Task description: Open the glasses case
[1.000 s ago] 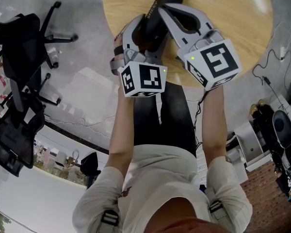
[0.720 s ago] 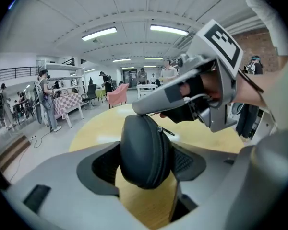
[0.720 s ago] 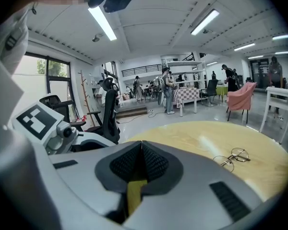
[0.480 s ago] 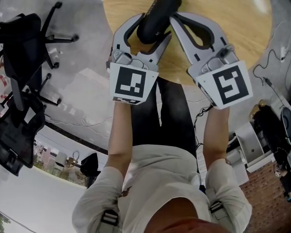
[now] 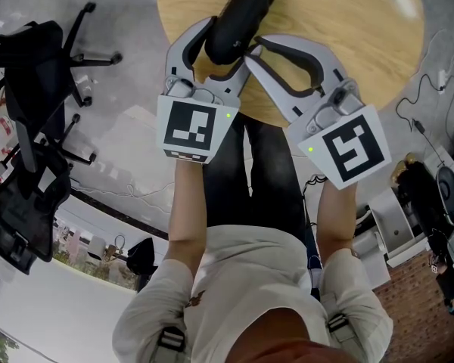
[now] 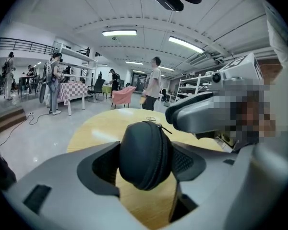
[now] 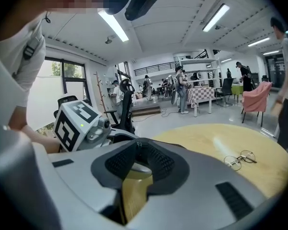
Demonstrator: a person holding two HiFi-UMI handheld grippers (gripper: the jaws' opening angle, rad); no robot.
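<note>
Left gripper (image 5: pixel 216 48) clamps the glasses case (image 6: pixel 145 155), held over the table's (image 5: pixel 363 44) near edge. Case looks zipped shut, so opening remains. Right gripper (image 7: pixel 140 163) jaws just opening, slightly apart, empty.

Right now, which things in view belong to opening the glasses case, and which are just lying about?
Job in hand:
- glasses case, clamped in the left hand-held gripper
- right hand-held gripper, jaws just been opening, nothing between them

Lying about:
- glasses on the table
- office chair, off to the side
</note>
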